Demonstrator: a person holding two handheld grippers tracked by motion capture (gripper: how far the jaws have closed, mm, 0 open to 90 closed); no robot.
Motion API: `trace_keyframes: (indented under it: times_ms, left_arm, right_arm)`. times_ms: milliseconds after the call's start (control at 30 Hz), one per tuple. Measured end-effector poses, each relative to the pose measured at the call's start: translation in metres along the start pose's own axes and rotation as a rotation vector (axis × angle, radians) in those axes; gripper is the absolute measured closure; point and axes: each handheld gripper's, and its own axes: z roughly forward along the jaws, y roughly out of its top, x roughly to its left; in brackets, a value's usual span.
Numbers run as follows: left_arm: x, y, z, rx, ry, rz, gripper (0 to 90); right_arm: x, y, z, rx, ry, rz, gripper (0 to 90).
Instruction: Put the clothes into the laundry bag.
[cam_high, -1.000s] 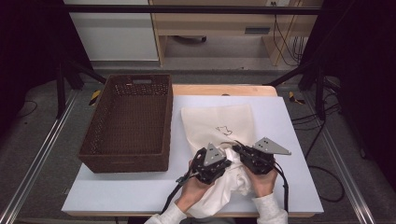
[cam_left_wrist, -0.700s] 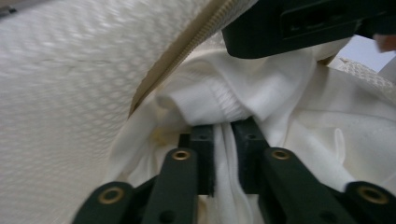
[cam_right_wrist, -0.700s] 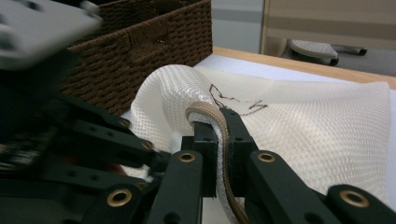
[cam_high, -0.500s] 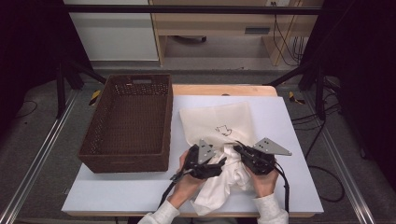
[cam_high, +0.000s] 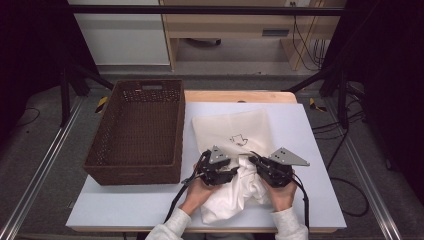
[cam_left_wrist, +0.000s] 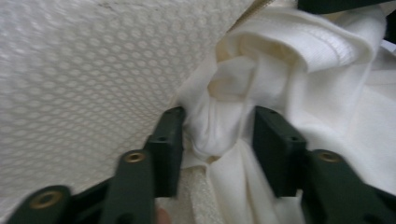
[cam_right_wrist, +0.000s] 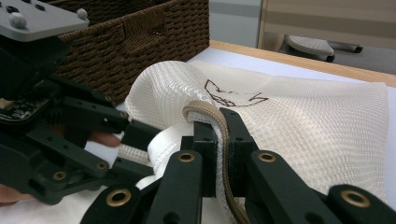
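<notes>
1. Locate the white table (cam_high: 310, 150). On it a brown wicker basket (cam_high: 137, 132) stands at your left, and a cream mesh bag (cam_high: 235, 131) lies flat just to the right of the basket.
2. Note the mark on the mesh bag: a small dark outline drawing (cam_high: 239, 138) on its upper face, seen also in the right gripper view (cam_right_wrist: 231, 95).
3. Check your right gripper (cam_right_wrist: 218, 135). Its jaws are closed on the tan-edged rim (cam_right_wrist: 205, 109) of the mesh bag and hold that edge raised off the table. In the high view this gripper (cam_high: 256, 161) sits at the near end of the bag.
4. Check your left gripper (cam_left_wrist: 217, 140). Its jaws stand apart with a bunched fold of white cloth (cam_left_wrist: 299, 70) between them; whether they pinch the cloth cannot be told.
5. Note the white cloth (cam_high: 235, 192) in the high view. It is crumpled between your two hands at the near edge of the table, with its far end at the bag's raised opening.
6. Note the left gripper (cam_high: 234, 172) in the high view, just beside the right gripper.
</notes>
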Motion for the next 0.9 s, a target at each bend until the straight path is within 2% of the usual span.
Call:
trace_keyframes:
  times_ms: [67, 100, 133, 233, 300, 333, 367, 400, 433, 500, 600, 633, 667, 767, 800, 833, 867, 900]
  left_arm:
    - [-0.001, -0.001, 0.0, -0.001, 0.001, 0.004, 74.9]
    - [-0.005, -0.001, -0.002, -0.007, 0.023, 0.015, 78.3]
    - [-0.005, -0.001, -0.002, -0.007, 0.023, 0.015, 81.0]
    - [-0.013, -0.001, -0.01, -0.032, 0.034, 0.041, 83.0]
    - [-0.025, 0.002, -0.018, -0.06, 0.015, 0.075, 84.0]
    - [-0.025, 0.002, -0.018, -0.06, 0.015, 0.075, 84.1]
    - [-0.033, 0.007, -0.018, -0.062, 0.018, 0.095, 84.2]
    - [-0.033, 0.007, -0.018, -0.062, 0.018, 0.095, 84.3]
    - [-0.038, 0.013, -0.016, -0.066, 0.026, 0.107, 84.5]
    - [-0.041, 0.019, -0.011, -0.071, 0.023, 0.1, 85.1]
    - [-0.042, 0.024, -0.004, -0.073, 0.044, 0.094, 85.7]
    - [-0.039, 0.028, 0.008, -0.046, 0.115, 0.093, 85.9]
    - [-0.039, 0.028, 0.008, -0.046, 0.115, 0.093, 86.1]
    - [-0.026, 0.028, 0.028, 0.007, 0.219, 0.091, 87.5]
    - [-0.02, 0.026, 0.032, 0.022, 0.217, 0.072, 87.5]
    - [-0.015, 0.024, 0.032, 0.013, 0.192, 0.056, 87.1]
    - [-0.014, 0.022, 0.03, -0.006, 0.171, 0.037, 87.1]
    - [-0.014, 0.019, 0.022, -0.039, 0.147, 0.023, 82.8]
  right_arm:
    - [0.0, 0.0, 0.001, 0.001, 0.001, -0.002, 86.5]
    - [0.0, 0.0, 0.001, 0.003, 0.002, -0.006, 86.5]
    - [0.0, 0.0, 0.001, 0.003, 0.002, -0.006, 86.5]
    - [0.0, 0.0, 0.0, -0.001, -0.001, 0.001, 86.6]
    - [-0.001, 0.0, -0.001, -0.006, -0.004, 0.011, 86.7]
    - [-0.001, 0.0, -0.001, -0.006, 0.002, 0.014, 86.7]
    - [-0.001, 0.0, -0.001, -0.009, 0.005, 0.015, 86.7]
    - [-0.001, 0.0, -0.001, -0.009, 0.005, 0.015, 86.7]
    - [-0.001, 0.0, -0.001, -0.011, 0.008, 0.015, 86.8]
    - [-0.002, 0.0, -0.002, -0.013, 0.008, 0.016, 86.8]
    - [-0.003, 0.001, -0.003, -0.015, 0.003, 0.018, 86.8]
    - [-0.003, 0.001, -0.004, -0.022, 0.012, 0.026, 86.8]
    - [-0.003, 0.001, -0.004, -0.026, 0.016, 0.027, 86.8]
    - [-0.001, 0.002, -0.005, -0.026, 0.016, 0.021, 86.8]
    - [0.0, 0.002, -0.005, -0.029, 0.017, 0.02, 86.8]
    - [0.001, 0.002, -0.004, -0.02, 0.006, 0.009, 86.8]
    - [0.001, 0.002, -0.004, -0.02, 0.006, 0.009, 86.8]
    - [0.0, 0.002, -0.004, -0.019, 0.0, 0.014, 86.8]
